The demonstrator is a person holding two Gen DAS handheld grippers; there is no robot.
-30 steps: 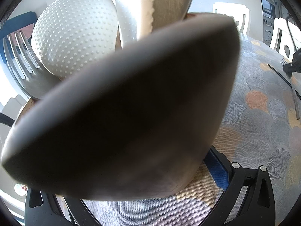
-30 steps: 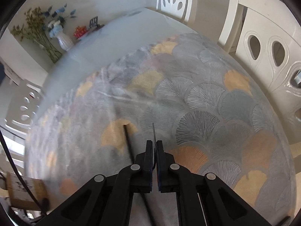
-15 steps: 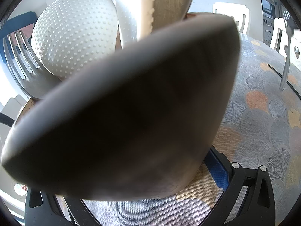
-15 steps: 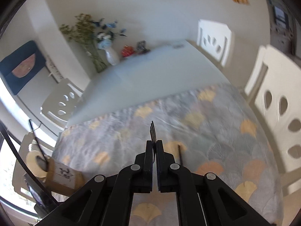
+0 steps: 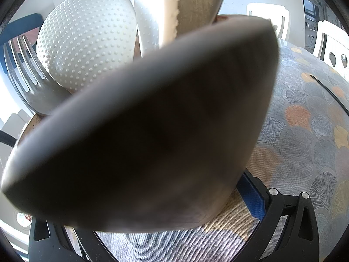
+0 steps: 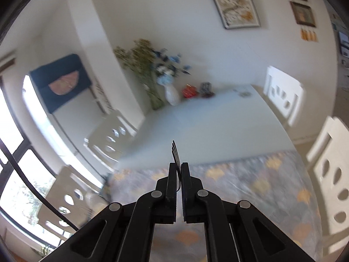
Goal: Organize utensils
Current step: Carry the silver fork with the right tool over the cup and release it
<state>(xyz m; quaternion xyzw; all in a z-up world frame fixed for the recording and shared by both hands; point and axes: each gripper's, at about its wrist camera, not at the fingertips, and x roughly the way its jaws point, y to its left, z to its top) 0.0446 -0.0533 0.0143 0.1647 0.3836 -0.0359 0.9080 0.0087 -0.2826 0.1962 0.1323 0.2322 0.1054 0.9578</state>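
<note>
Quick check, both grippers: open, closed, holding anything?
Left gripper: mostly hidden by a large spoon; state cannot be told.
Right gripper: closed on a fork.

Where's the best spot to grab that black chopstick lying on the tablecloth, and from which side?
Probably its middle, coming straight down from above, tongs closing across it: the black chopstick lies flat on the tablecloth, thin, with bare cloth both sides. The right tongs hold a fork; free them first.

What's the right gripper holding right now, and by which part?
A metal fork, pinched just below the tines between the right gripper's fingers, tines pointing forward.
</note>
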